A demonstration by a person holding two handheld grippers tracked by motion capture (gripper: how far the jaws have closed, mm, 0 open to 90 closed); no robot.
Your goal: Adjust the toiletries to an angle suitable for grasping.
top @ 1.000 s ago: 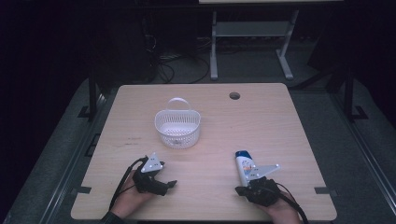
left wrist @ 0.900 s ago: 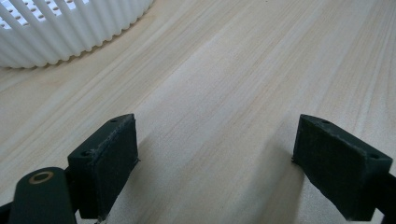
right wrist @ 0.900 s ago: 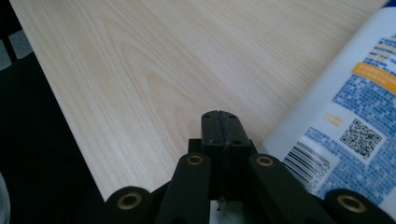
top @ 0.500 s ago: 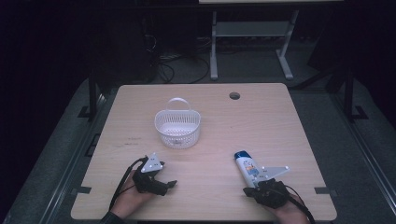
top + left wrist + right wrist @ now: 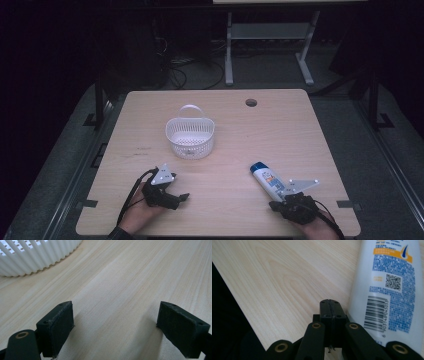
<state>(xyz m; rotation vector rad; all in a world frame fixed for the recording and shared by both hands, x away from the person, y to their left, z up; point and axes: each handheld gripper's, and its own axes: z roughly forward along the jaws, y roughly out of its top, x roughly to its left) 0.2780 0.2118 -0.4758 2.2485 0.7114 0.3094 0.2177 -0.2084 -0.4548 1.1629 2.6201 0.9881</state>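
Two hand-held grippers at the near edge of the tabletop: left one wide, right one pressed closed beside a bottle.

The left hand-held gripper [image 5: 181,197] rests low at the near left of the tabletop [image 5: 280,130], its jaws spread wide with bare wood between them; the pads [image 5: 60,326] grip nothing. The right hand-held gripper [image 5: 329,308] sits at the near right, its jaws pressed flat together with nothing between them. Just beside it lies a white bottle [image 5: 266,179] on its side, blue cap pointing away from the person; the right gripper view shows its label of blue print, a barcode and a square code. A white slatted basket [image 5: 190,136] with a loop handle stands upright farther in, ahead of the left hand-held gripper and well apart from the bottle. A round hole [image 5: 251,102] sits near the far edge.
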